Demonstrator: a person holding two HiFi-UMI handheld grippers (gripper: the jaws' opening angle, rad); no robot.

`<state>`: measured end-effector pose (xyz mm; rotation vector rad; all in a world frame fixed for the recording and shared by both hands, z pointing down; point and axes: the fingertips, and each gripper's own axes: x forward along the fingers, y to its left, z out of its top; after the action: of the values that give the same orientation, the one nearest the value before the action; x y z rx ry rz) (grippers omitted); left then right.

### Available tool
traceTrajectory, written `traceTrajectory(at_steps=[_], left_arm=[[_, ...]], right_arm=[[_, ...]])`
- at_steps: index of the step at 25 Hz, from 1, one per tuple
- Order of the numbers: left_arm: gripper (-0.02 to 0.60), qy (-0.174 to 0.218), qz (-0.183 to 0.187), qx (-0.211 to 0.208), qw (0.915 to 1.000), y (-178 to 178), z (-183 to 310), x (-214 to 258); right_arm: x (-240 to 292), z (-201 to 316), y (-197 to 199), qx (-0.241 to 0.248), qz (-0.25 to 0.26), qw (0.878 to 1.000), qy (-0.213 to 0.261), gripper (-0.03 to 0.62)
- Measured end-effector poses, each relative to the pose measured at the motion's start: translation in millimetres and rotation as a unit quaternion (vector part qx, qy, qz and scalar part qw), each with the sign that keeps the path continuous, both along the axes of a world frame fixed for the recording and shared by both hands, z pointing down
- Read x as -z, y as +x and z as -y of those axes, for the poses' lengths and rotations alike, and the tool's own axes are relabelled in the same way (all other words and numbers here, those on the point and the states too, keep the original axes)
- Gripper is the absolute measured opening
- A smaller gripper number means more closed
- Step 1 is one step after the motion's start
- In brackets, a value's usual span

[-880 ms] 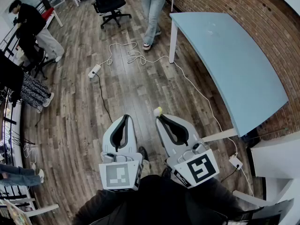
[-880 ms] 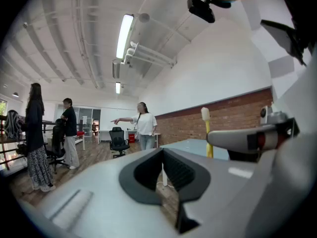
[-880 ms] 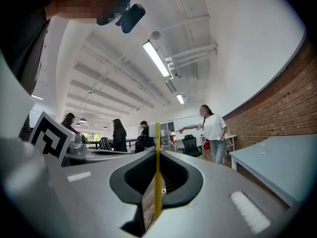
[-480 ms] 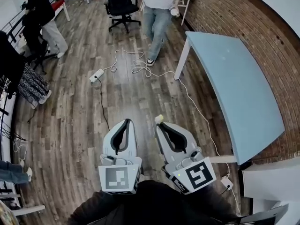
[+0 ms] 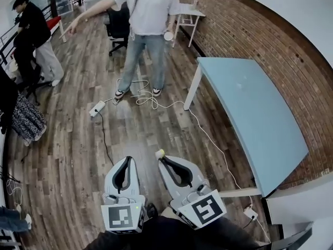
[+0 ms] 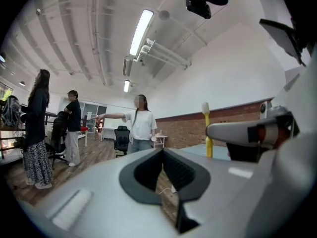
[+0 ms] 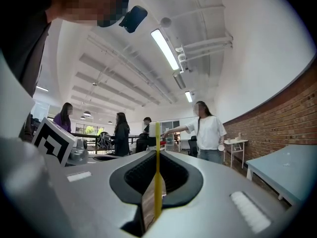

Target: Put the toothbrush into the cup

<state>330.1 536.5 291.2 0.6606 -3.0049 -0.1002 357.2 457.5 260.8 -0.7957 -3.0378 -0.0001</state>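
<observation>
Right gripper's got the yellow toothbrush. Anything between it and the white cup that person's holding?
Nothing visible stands in the way. The right gripper is shut on the yellow plastic toothbrush; the small white cup is in the hand of a person in a white T-shirt, across wooden floor with only loose white cables.

Only the bristle head of the toothbrush point(image 5: 159, 153) peeking out mid-frame, handle buried inside the right claw point(image 5: 165, 160). Up top, small white thing point(image 5: 167, 36) in a standing person's point(image 5: 143, 14) hand, too tiny to call. Lower left, legs point(image 5: 10, 219) clipped by the edge.
</observation>
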Motion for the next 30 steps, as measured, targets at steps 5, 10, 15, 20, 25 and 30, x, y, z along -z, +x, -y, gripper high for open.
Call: traceTrajectory(at_steps=[5, 10, 15, 20, 25, 30], left_arm=[[0.008, -0.01, 0.004, 0.004, 0.9999, -11, 2, 2], [0.008, -0.011, 0.005, 0.005, 0.9999, -36, 12, 0], [0.008, -0.017, 0.008, 0.019, 0.9996, -72, 10, 3], [0.008, -0.032, 0.012, 0.007, 0.9994, -116, 32, 8], [0.008, -0.049, 0.001, 0.006, 0.9988, -162, 54, 6], [0.008, -0.064, -0.003, 0.0, 0.9979, -212, 84, 7]], right_arm=[[5, 7, -11, 0.0, 0.002, 1.0, 0.007, 0.021], [9, 16, -38, 0.002, 0.016, 1.0, -0.002, 0.02], [3, 15, -70, 0.014, 0.006, 1.0, 0.0, 0.021], [4, 34, -116, 0.009, 0.004, 1.0, -0.01, 0.021], [0, 56, -161, 0.007, -0.008, 1.0, -0.014, 0.021], [0, 84, -211, 0.007, 0.001, 0.999, -0.039, 0.021]])
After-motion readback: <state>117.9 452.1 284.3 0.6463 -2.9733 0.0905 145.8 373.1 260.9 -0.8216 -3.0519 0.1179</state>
